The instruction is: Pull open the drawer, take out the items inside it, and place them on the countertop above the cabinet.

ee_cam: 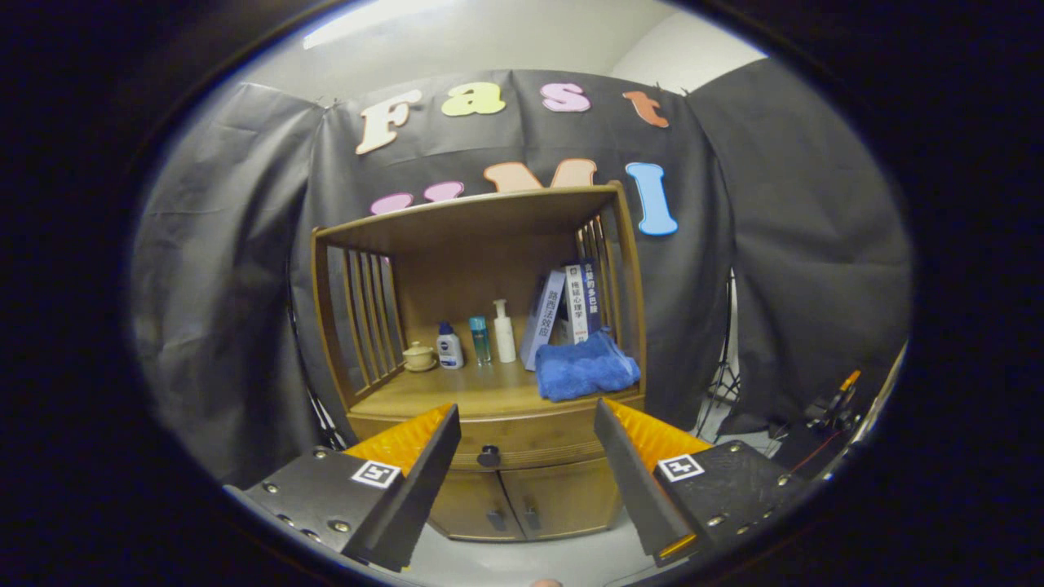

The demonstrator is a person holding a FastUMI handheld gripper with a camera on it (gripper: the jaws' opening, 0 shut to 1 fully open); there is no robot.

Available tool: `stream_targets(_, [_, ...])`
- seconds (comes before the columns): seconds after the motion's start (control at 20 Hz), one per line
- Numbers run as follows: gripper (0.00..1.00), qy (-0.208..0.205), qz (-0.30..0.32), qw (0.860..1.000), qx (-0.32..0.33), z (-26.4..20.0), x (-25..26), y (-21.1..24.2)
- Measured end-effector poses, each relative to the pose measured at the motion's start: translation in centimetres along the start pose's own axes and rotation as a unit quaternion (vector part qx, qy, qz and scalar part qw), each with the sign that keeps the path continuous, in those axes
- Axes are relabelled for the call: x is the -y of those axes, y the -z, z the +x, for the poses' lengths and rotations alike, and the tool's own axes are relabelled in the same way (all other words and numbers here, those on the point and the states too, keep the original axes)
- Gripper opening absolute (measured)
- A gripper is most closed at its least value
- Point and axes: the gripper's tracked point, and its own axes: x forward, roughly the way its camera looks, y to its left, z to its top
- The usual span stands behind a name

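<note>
Wooden and honey-coloured, the cabinet (481, 383) stands against the black cloth wall, with slatted sides, an open shelf above, a drawer (522, 444) below the countertop (457, 395), and two small doors (522, 497) under that. The drawer is shut, and its dark round knob (488, 456) sits well beyond the fingertips, about midway between them. The gripper (528, 420) is spread wide, fingers apart and holding nothing, touching nothing, hovering in front of the cabinet. On the countertop I count one small lidded cup (419, 355) on a saucer at the left, then three bottles in a row: a squat white one with a dark blue cap and label (449, 346), a slim teal one (480, 339), and a tall white pump bottle (505, 331). The writing on the bottles is too small to make out. Right of them two books (563, 310) lean against the slats, their spines printed in Chinese characters I cannot read clearly. One folded blue towel (586, 368) lies in front of the books, near the right front corner. Each finger mount carries one square black-and-white marker (375, 474).
</note>
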Motion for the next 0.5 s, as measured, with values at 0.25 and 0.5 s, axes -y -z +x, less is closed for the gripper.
stream_targets(0.25, [0.99,0.014,0.004,1.0,0.012,2.1,0.7,0.1])
stream_targets(0.5, [0.99,0.017,-0.002,1.0,0.018,5.4,1.0,1.1])
